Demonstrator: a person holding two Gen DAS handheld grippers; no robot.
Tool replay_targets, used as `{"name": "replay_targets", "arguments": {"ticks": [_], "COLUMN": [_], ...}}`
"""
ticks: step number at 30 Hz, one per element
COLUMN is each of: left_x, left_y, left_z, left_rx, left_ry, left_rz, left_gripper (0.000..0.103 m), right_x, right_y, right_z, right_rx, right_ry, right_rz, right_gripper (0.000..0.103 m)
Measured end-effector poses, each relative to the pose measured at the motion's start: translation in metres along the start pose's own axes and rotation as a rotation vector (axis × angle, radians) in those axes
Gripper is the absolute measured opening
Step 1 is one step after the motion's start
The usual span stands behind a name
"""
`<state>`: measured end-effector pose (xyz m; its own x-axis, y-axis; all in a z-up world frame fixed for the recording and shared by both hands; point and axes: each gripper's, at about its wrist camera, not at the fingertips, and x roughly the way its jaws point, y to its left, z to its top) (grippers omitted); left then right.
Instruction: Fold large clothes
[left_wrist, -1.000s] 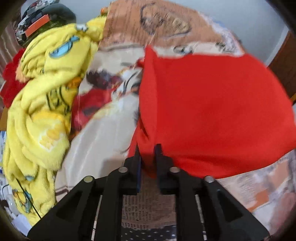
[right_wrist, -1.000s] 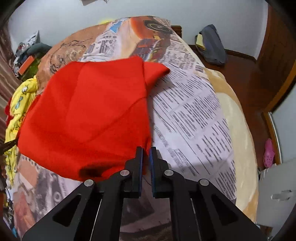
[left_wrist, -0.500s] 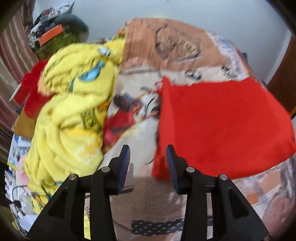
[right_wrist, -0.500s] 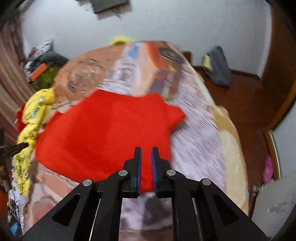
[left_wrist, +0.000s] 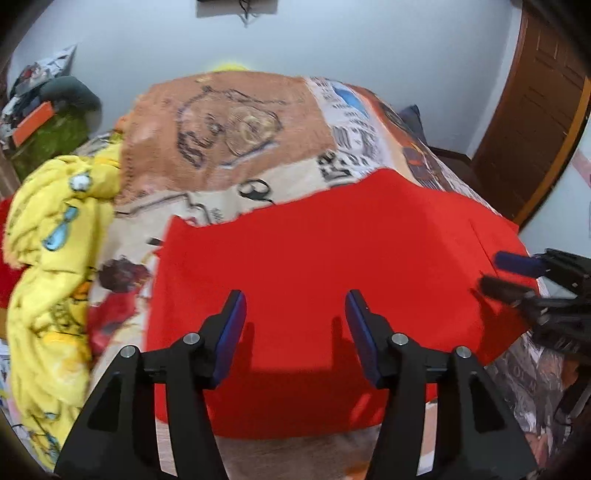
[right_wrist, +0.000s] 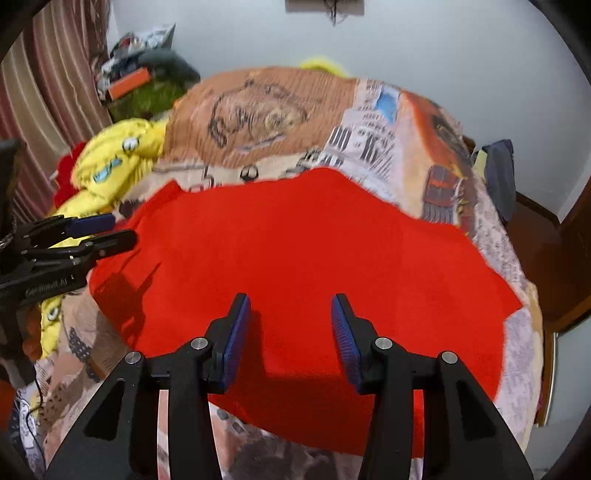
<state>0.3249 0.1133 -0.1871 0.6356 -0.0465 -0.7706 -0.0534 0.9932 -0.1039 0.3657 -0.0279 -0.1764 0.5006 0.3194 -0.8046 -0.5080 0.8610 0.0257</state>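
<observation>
Very little lettering can be read. In the right wrist view, the left gripper (right_wrist: 110, 230) at nine o'clock carries pale print along its black body, too blurred to make out. The bedspread (right_wrist: 373, 144) at one o'clock bears newspaper-style columns and bold headline characters, all smeared; the left wrist view (left_wrist: 347, 147) shows the same print, equally unreadable

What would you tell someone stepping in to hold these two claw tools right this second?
Left gripper: open, holding nothing, above the red garment.
Right gripper: open, holding nothing, above the same garment.
The red garment lies spread fairly flat on the printed bedspread; its outline looks squared, so some folding may be done.
A yellow cartoon blanket is bunched at the left edge of the bed.
Left to do: likely re-grip an edge of the red garment and fold it smaller.
</observation>
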Motion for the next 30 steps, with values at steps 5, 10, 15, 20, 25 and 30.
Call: {"name": "replay_targets", "arguments": {"ticks": [5,10,15,20,25,30], "left_x": [0.030,0.033,0.031,0.024,0.021,0.004], "left_y": [-0.013,-0.001,0.031,0.068,0.108,0.143], "left_z": [-0.011,-0.025,-0.037,-0.055,-0.078,-0.101], "left_rx": [-0.002,-0.032,-0.113,-0.179,-0.261,-0.377], "left_ry": [0.078,0.055,0.072,0.092,0.134,0.134], "left_rz": [-0.014,0.049,0.060,0.133,0.252,0.263], "left_gripper": [0.056,0.081,0.085,0.086,0.086,0.086], "right_x": [0.011,0.005,-0.005,-0.019,-0.029,-0.039], "right_y": [-0.009,-0.036,-0.072,-0.103,-0.123,-0.126], "right_z": [-0.008,-0.019,-0.044,-0.070,-0.090,-0.093], "right_rx": [0.030,0.069,0.128,0.192,0.248,0.261], "right_ry": [0.016,0.034,0.055,0.078,0.093,0.092], "right_rz": [-0.027,-0.105,-0.141,-0.203,-0.203,-0.235], "right_gripper": [0.066,0.073,0.073,0.073,0.073,0.073]}}
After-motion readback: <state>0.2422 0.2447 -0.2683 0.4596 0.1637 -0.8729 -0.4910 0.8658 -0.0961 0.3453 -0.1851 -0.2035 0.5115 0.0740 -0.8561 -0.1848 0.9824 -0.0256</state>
